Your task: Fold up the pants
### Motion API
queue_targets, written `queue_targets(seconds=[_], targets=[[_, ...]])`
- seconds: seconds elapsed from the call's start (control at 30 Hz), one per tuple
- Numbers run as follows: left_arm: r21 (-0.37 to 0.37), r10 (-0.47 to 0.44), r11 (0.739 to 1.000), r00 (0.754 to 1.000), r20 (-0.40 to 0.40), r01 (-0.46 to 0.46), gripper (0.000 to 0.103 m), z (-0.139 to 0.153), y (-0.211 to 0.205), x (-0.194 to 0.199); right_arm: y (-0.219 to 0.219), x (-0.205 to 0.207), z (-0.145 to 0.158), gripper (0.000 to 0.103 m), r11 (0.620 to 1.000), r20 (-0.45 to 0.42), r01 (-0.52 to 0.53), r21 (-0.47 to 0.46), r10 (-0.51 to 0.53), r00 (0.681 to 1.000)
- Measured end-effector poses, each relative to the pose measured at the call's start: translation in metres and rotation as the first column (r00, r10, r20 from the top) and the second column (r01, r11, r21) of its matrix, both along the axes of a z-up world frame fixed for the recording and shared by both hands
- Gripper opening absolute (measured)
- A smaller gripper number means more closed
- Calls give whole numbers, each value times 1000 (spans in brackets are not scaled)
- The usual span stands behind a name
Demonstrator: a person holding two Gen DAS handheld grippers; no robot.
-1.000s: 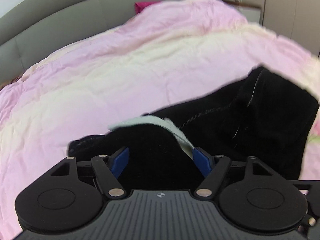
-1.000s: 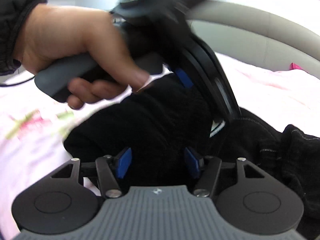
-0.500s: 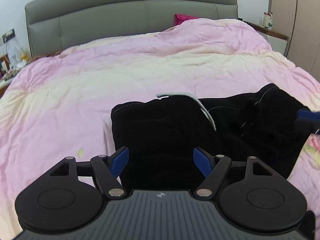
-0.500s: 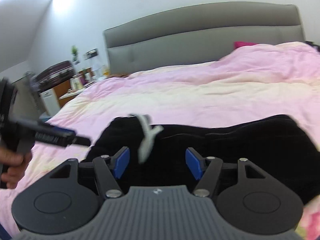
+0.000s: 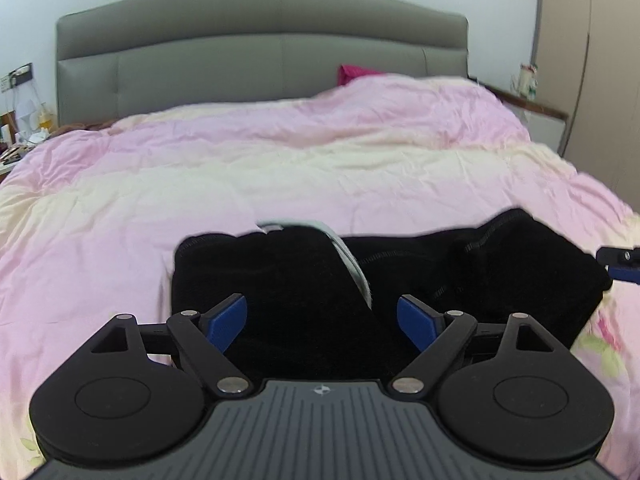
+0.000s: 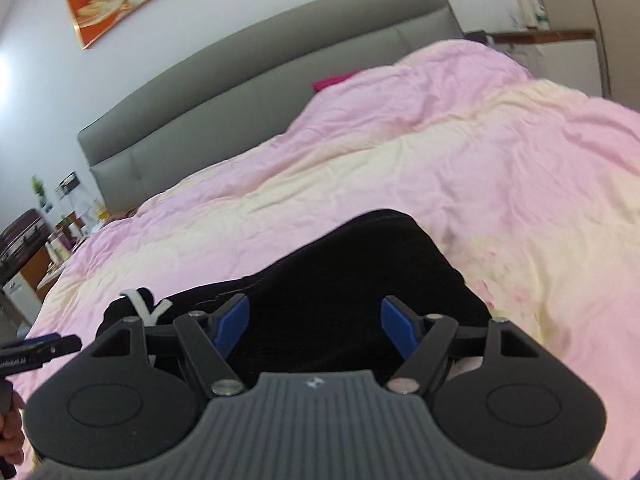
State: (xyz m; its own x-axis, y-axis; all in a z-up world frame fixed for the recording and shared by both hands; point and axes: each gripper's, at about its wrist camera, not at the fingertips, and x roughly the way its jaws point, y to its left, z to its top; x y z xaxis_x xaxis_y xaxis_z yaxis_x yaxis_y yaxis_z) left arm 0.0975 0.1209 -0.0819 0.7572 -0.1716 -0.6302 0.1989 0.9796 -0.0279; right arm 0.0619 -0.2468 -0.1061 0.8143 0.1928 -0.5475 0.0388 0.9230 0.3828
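Observation:
Black pants (image 5: 304, 280) lie folded in a compact bundle on the pink and cream quilt (image 5: 280, 168), with a white label strip (image 5: 352, 264) across the top. My left gripper (image 5: 322, 320) is open and empty, held just above the bundle's near edge. My right gripper (image 6: 314, 322) is open and empty, above the pants (image 6: 360, 272) at their right end. The white label (image 6: 146, 306) shows at the left in the right wrist view. The right gripper's tip (image 5: 620, 262) shows at the right edge of the left wrist view.
A grey padded headboard (image 5: 260, 52) stands at the far end of the bed. A magenta pillow (image 5: 352, 74) peeks from under the quilt. Nightstands with small items stand at the left (image 6: 36, 248) and right (image 5: 532, 96). A wardrobe (image 5: 592, 60) is at the right.
Both grippers have pulled back and up from the pants, so the views now look across the whole bed. The pants lie still in a folded bundle.

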Motion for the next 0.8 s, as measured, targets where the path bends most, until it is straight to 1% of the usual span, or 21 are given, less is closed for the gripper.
queue_targets(seconds=[0.07, 0.13, 0.2, 0.3, 0.37, 0.43, 0.53, 0.6, 0.63, 0.7, 0.73, 0.77, 0.8], targets=[[29, -39, 999, 999, -19, 40, 99, -5, -15, 0, -14, 2, -10, 71, 997, -55, 64, 42, -62, 997], [36, -78, 996, 996, -35, 79, 98, -9, -31, -1, -29, 2, -18, 71, 987, -92, 133, 95, -125, 988], [22, -125, 992, 991, -52, 127, 93, -13, -47, 0, -44, -1, -25, 71, 967, -121, 203, 156, -186, 975], [18, -192, 981, 979, -63, 193, 90, -18, -76, 1, -63, -5, -37, 72, 922, -178, 295, 252, -256, 950], [37, -243, 969, 968, -64, 246, 88, -22, -102, 1, -73, -6, -46, 72, 887, -211, 325, 327, -267, 940], [55, -289, 955, 955, -67, 292, 86, -26, -123, 2, -79, -5, -54, 73, 847, -236, 328, 419, -247, 940], [60, -342, 936, 938, -60, 345, 86, -29, -153, 5, -86, -2, -70, 73, 763, -271, 338, 552, -220, 937], [53, -368, 927, 928, -55, 370, 86, -30, -168, 8, -89, 0, -80, 73, 721, -310, 370, 586, -223, 924], [54, -381, 922, 923, -55, 383, 86, -31, -176, 10, -90, 0, -85, 73, 706, -330, 392, 590, -232, 915], [67, -394, 915, 917, -58, 397, 86, -35, -189, 14, -94, 0, -94, 73, 663, -351, 427, 615, -254, 901], [69, -397, 913, 915, -70, 401, 86, -39, -195, 17, -96, 1, -100, 73, 628, -353, 441, 641, -269, 896], [70, -396, 913, 913, -98, 403, 86, -44, -200, 21, -97, 3, -103, 73, 605, -352, 448, 658, -278, 894], [72, -391, 913, 911, -132, 402, 86, -51, -202, 26, -96, 7, -106, 74, 591, -349, 450, 670, -284, 893]])
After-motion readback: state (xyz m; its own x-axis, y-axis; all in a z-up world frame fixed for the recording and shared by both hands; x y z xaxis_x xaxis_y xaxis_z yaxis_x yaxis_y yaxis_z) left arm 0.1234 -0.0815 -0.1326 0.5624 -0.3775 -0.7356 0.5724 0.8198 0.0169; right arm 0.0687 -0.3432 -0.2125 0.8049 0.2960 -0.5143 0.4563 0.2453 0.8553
